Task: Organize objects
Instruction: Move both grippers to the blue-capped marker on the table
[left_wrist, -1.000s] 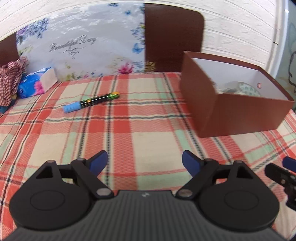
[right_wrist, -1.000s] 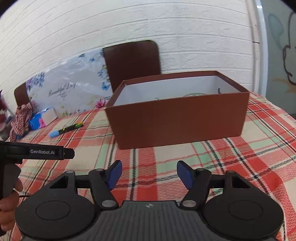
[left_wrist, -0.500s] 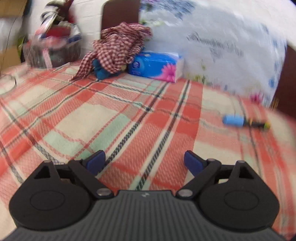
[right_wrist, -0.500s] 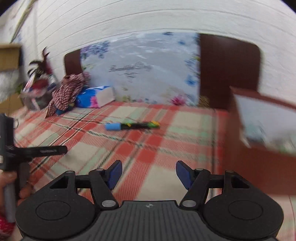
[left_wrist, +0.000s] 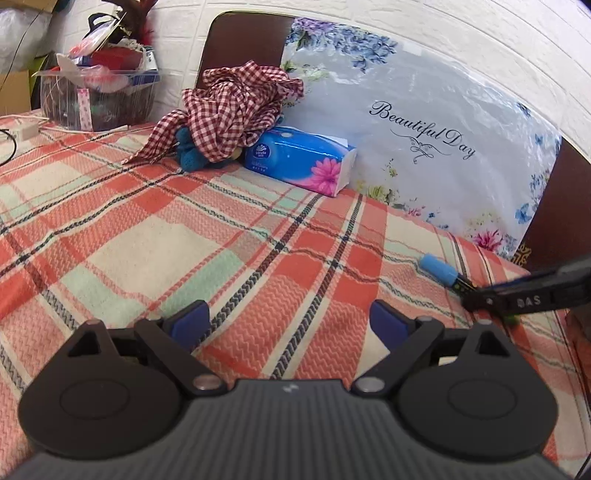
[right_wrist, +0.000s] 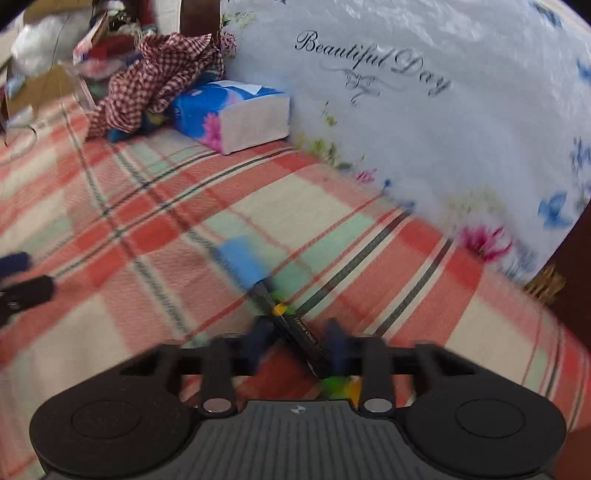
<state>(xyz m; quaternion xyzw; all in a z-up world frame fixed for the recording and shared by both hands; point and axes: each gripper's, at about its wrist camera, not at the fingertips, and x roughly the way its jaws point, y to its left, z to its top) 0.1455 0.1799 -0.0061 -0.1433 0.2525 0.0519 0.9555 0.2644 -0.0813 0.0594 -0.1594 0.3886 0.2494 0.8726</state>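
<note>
While left gripper (left_wrist: 290, 319) hovers (jaws wide), right gripper (right_wrist: 297, 341) straddles marker (right_wrist: 284, 306).

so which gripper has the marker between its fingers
The right gripper: its fingers flank the marker. The left gripper is open over bare tablecloth.

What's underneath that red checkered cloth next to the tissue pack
A blue knitted-looking item pokes out beneath the checkered cloth, beside the tissue pack. The cloth covers most of it, so what it is cannot be told.
</note>
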